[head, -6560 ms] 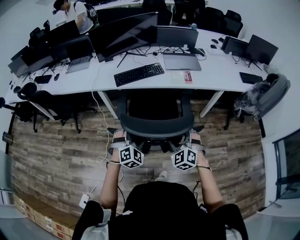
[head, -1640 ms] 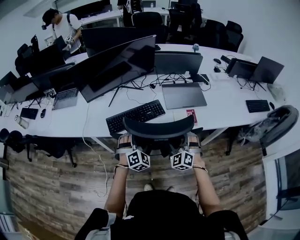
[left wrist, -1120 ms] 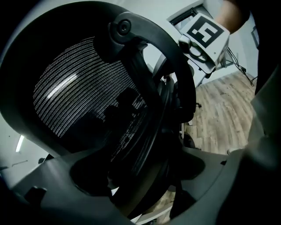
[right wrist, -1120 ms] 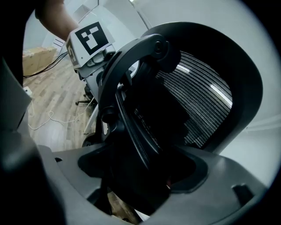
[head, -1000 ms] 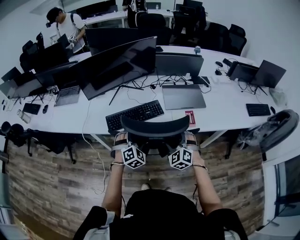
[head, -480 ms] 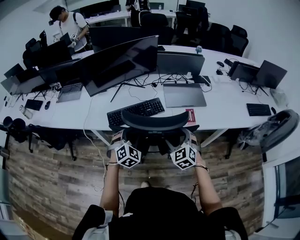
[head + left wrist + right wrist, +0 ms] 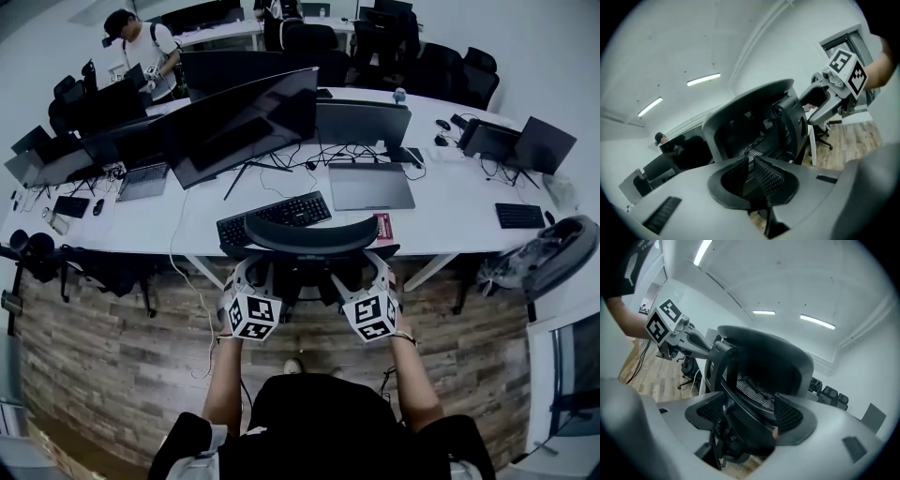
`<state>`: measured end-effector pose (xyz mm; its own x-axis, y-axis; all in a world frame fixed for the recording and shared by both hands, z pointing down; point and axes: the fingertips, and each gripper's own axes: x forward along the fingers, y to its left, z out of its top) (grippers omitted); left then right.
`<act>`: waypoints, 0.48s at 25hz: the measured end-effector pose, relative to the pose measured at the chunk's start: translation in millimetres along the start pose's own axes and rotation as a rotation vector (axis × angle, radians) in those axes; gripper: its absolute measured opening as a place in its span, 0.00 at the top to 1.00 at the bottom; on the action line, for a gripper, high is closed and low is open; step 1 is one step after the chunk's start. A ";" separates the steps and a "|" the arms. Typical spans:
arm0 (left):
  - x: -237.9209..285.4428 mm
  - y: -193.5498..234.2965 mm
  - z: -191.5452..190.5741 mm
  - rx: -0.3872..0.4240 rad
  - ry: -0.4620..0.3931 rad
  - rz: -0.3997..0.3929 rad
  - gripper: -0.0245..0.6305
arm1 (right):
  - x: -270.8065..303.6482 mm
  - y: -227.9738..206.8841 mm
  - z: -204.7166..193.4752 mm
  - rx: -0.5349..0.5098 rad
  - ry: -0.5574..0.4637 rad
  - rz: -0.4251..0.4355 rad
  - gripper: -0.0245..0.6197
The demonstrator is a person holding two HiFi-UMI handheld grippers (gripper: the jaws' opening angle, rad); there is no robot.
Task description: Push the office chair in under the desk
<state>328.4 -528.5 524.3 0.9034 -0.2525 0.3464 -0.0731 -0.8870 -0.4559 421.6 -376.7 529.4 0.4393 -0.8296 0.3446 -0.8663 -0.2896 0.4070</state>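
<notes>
Left gripper (image 7: 748, 161) fingers (image 7: 766, 176) just closing, empty — right gripper (image 7: 750, 401) fingers (image 7: 790, 416) apart.

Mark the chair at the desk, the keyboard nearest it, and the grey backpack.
chair (image 7: 309, 234): head view, top edge of the backrest.
keyboard (image 7: 277, 214): head view, middle of the keys.
backpack (image 7: 562, 248): head view, its grey side.

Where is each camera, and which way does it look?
Head view: on the person's head, looking steeply down at the office chair and desk; both arms show.
Left gripper view: on the left gripper, facing the chair's back; its jaws have just been closing, nothing between.
Right gripper view: on the right gripper, jaws apart, the chair's frame between.
Shared: both gripper views show the chair and the other gripper.
</notes>
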 end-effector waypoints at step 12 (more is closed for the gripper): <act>-25.8 -5.4 21.5 -0.156 -0.072 0.049 0.93 | -12.2 -6.4 7.9 0.095 -0.041 -0.063 0.59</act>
<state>314.5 -508.9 500.2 0.9246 -0.2738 0.2651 -0.1775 -0.9249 -0.3361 419.9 -368.4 515.9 0.4853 -0.8265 0.2852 -0.8567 -0.3844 0.3439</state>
